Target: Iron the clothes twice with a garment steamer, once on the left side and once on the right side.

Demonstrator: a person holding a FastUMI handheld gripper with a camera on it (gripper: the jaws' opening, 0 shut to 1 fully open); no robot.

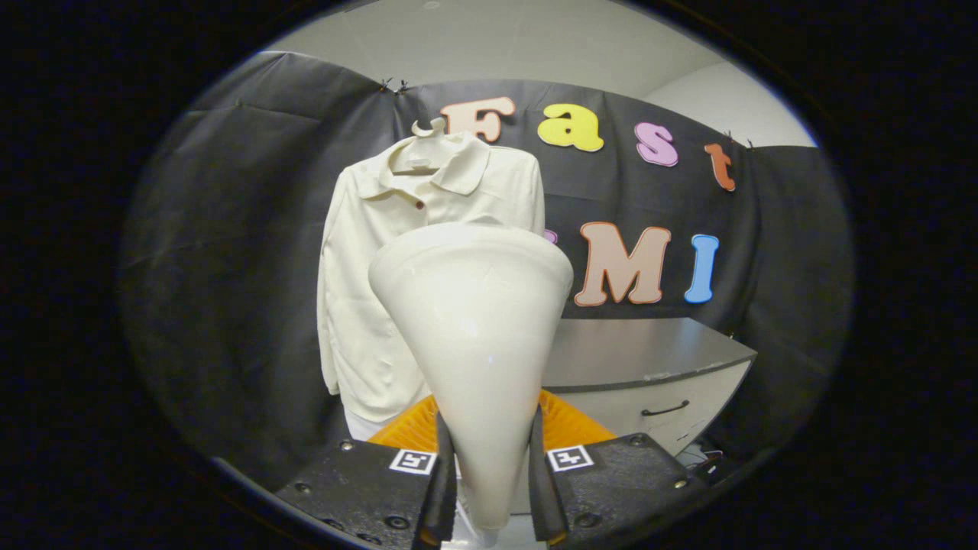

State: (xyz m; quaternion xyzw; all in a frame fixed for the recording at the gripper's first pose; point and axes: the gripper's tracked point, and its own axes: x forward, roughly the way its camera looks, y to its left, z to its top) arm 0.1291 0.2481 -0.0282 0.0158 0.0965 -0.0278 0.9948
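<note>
In the gripper view, the claw (489, 489) points forward and slightly upward toward the booth's black cloth wall. Its two dark fingers (442, 489) rise from black mounting blocks that each carry a small square black-and-white marker. The fingers stand close together and pinch the narrow lower end of a glossy cream-white, cone-shaped plastic garment steamer head (474, 321): one finger presses on each side of it. The steamer head widens upward from the fingers to a broad, rounded top edge, and it stands roughly upright, tilted a little away from the camera. Behind its lower part, just beyond the fingers, lies a ribbed orange plastic piece (565, 428).

Beyond the steamer head hangs a cream-white, long-sleeved collared shirt (367, 267) on a white hanger (428, 130), against the black cloth. The shirt faces the claw, with a small dark red button visible below its collar. The wide top of the steamer head covers the shirt's middle and one side; whether it touches the cloth of the shirt cannot be told. The sleeve on the other side hangs straight down, clear of the steamer head.

To the side of the shirt and further back stands a grey tabletop (649, 351) over a white cabinet front with a dark curved drawer handle (665, 410).
</note>
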